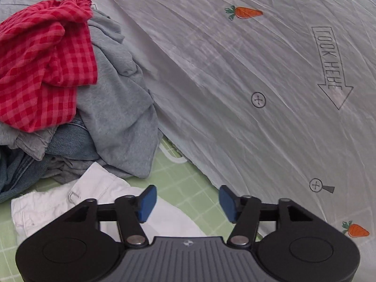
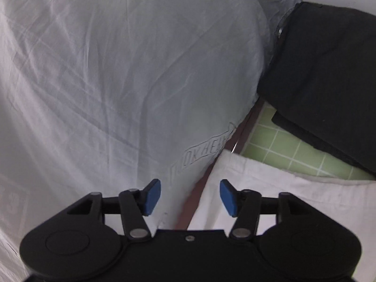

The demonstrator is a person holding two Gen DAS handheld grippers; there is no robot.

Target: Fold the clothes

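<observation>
Pale grey thin cotton sheet-like garment printed with carrots and arrows (image 1: 235, 75) lies spread over the green gridded mat (image 1: 183, 183), filling both views; light, limp, creased, will sag and slide, so best pinched at a hem or corner, judging by its drape. Left gripper (image 1: 187, 204) and right gripper (image 2: 190, 198): jaws released, nothing between them. Left: heap with red gingham cloth (image 1: 44, 63), grey fleece (image 1: 122, 108), denim, white twill piece (image 1: 56, 202). Right: folded black garment (image 2: 324, 77), matte, thick.
</observation>
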